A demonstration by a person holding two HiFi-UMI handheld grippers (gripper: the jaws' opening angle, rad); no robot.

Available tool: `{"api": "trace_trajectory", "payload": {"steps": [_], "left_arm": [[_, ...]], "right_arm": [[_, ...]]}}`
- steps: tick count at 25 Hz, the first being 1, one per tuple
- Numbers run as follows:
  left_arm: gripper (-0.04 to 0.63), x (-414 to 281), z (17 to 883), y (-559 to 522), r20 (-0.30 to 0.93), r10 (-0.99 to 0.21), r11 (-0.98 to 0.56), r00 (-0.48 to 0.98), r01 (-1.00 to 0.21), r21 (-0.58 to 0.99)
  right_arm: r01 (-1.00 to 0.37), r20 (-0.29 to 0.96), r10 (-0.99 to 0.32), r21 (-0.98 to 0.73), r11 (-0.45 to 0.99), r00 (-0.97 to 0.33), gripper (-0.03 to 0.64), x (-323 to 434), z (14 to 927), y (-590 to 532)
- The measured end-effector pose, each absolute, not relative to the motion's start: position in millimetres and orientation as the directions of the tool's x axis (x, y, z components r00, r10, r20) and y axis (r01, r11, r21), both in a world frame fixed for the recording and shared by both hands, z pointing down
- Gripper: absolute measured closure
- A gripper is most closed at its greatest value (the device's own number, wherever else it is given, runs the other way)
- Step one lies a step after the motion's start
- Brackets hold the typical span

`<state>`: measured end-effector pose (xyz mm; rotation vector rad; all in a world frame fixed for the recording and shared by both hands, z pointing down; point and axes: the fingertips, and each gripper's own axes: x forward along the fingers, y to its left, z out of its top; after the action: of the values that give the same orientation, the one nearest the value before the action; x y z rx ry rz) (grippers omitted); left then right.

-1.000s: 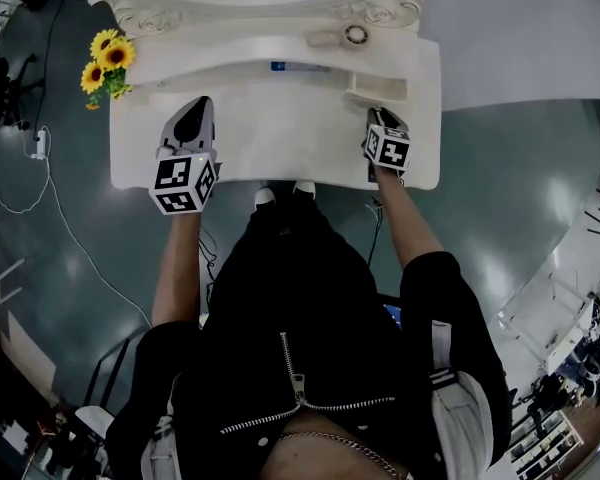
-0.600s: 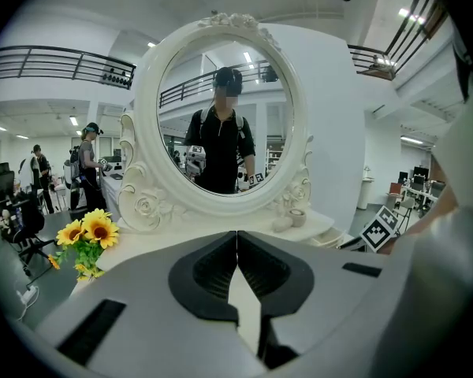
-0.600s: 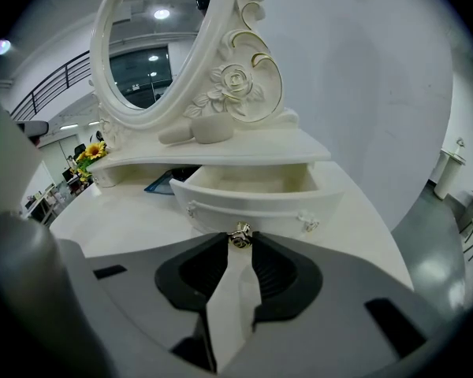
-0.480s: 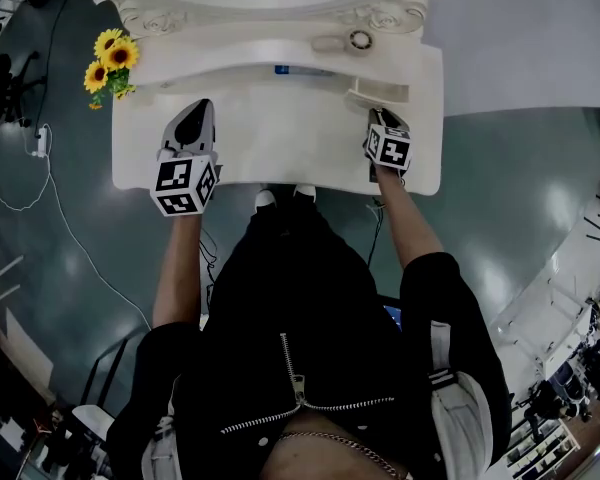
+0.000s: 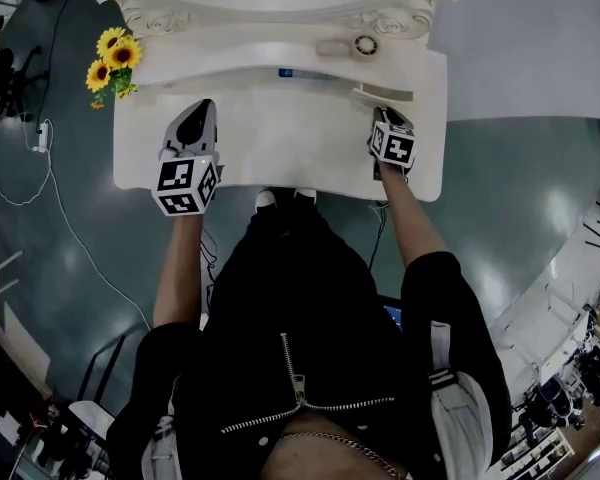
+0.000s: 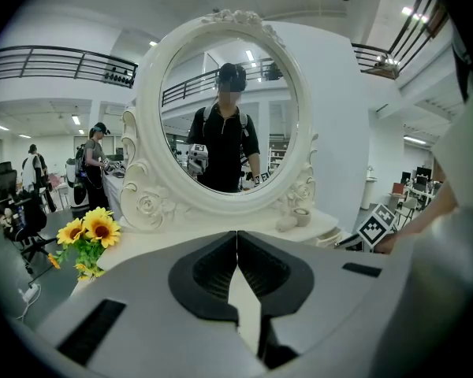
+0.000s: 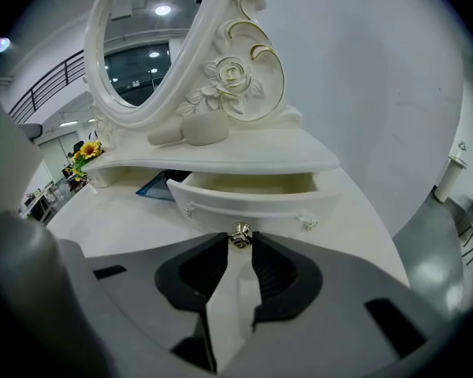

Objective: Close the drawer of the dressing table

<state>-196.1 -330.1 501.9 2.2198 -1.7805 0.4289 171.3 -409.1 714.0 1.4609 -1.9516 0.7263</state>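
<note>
White drawer [image 7: 248, 199] is standing pulled out beneath the shelf [image 7: 244, 160] at the right of the table [image 5: 280, 143] | we are pinching its knob [image 7: 239, 237] with the right gripper [image 7: 238, 245], jaws pressing on it | left gripper [image 6: 236, 236] is hanging over the table's left side, jaws together, empty

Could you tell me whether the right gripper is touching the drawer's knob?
Touching. In the right gripper view, the right gripper pinches the knob of the open drawer between its jaw tips, no gap showing.
</note>
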Motion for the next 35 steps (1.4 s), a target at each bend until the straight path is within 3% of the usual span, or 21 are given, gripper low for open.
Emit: {"api": "trace_trajectory", "payload": {"steps": [35], "left_arm": [[0.574, -218.2, 507.6, -327.8, 0.415, -0.9, -0.141, 0.133, -0.99, 0.011]], "right_arm": [[-0.964, 0.718, -0.658, -0.066, 0.259, -0.226, 0.517, 168.8, 708.4, -457.1]]}}
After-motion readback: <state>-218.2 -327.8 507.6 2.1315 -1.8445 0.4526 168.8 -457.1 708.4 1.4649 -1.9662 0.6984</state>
